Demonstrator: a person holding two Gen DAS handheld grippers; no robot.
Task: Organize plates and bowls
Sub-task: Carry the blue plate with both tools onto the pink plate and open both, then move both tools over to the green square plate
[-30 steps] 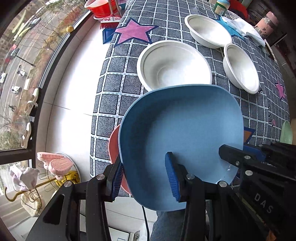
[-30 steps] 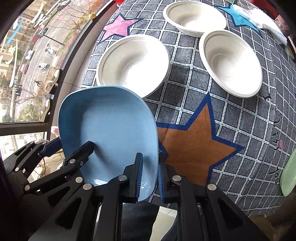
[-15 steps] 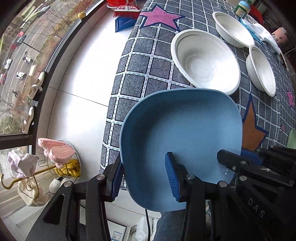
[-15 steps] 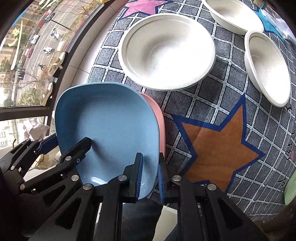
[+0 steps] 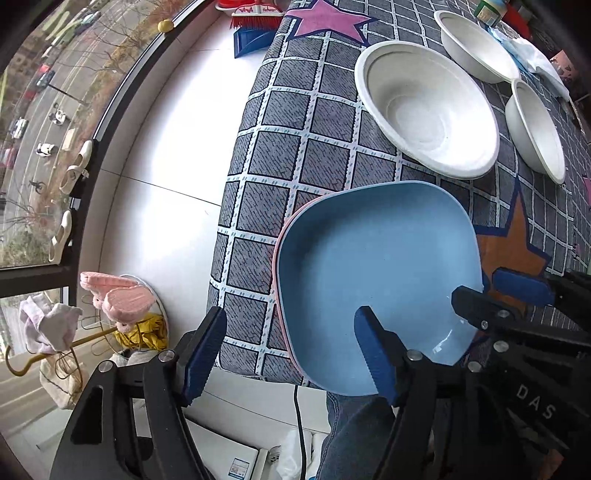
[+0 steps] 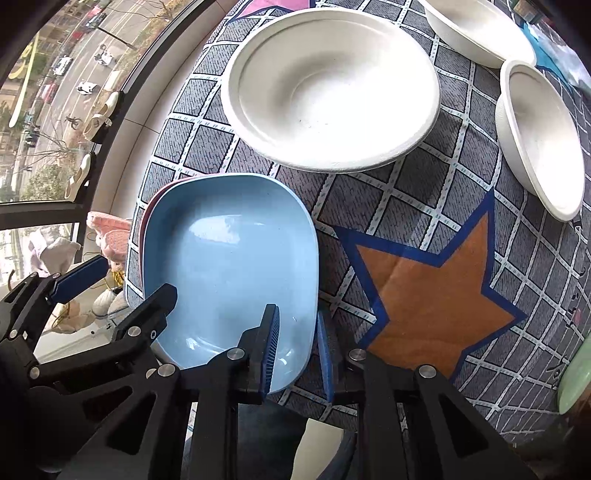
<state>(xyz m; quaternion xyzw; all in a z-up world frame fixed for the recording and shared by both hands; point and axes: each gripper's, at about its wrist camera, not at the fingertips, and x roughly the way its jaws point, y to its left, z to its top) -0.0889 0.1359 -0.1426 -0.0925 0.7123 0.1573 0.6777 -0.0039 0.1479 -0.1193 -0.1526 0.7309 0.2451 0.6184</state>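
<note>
Resting at lower centre, blue plate (image 5: 376, 273) sat nested on pink plate (image 5: 281, 243). Left gripper (image 5: 291, 350) and right gripper (image 6: 297, 347) had just been opening, fingers parted off its rim.

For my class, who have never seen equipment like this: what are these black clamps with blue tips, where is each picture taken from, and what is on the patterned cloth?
There is no robot. A person holds a hand-held gripper in each hand, and a wide-angle camera on each looks along its two fingers.

The left hand-held gripper and the right hand-held gripper have just been opening. Both now straddle edges of the blue plate without clamping it, so nothing is held. The plate rests on a pink plate whose edge peeks out.

On the checked tablecloth with stars also sit three white bowls: a large one and two more behind. A green dish edge shows at the right.
</note>
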